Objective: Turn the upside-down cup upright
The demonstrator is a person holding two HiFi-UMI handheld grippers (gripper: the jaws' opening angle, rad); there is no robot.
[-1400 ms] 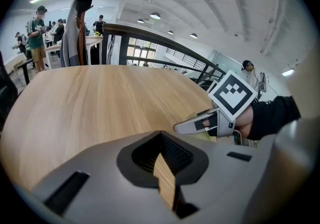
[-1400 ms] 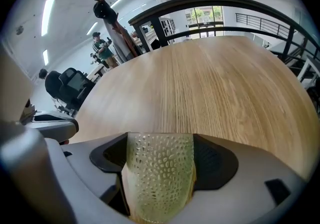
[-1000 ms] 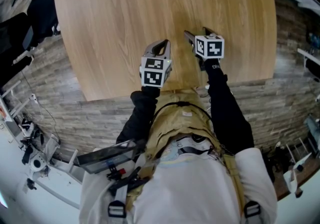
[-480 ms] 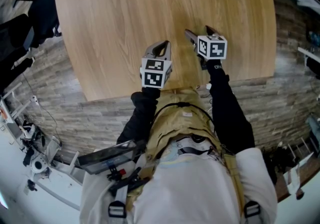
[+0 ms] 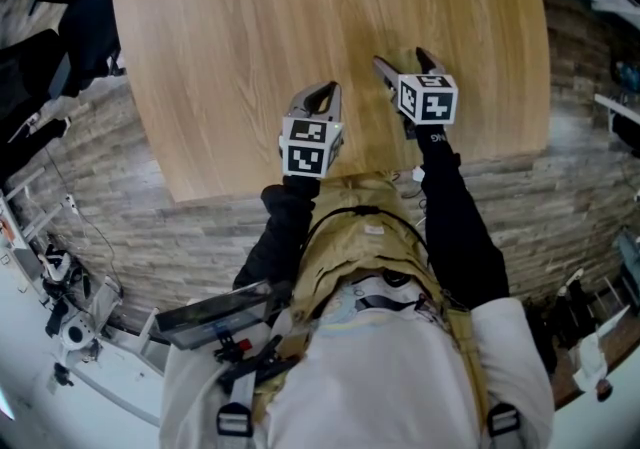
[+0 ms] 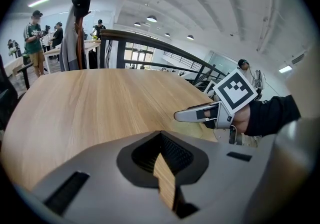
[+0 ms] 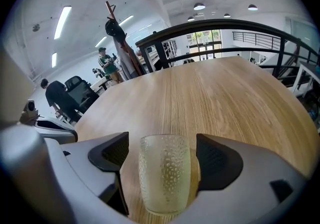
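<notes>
A frosted, dimpled glass cup [image 7: 164, 173] stands on the wooden table [image 5: 250, 37] with its rim at the top. It sits between the jaws of my right gripper [image 7: 162, 154], with a gap on each side, so the pads do not press on it. In the head view the right gripper [image 5: 402, 65] is open near the table's near edge, and the cup is hidden behind it. My left gripper [image 5: 318, 95] hovers to its left, shut and holding nothing; only a thin sliver of table shows between its pads [image 6: 161, 142]. The left gripper view also catches the right gripper [image 6: 200, 114].
The table's near edge [image 5: 300, 187] runs just under both hands. A coat stand [image 7: 119, 33] and a dark railing [image 7: 225, 26] stand beyond the far side. Office chairs [image 5: 60, 27] are at the left, and several people stand far off.
The right gripper's jaws have spread wider around the cup and the hand has drifted slightly right. The left gripper has stayed in place.
</notes>
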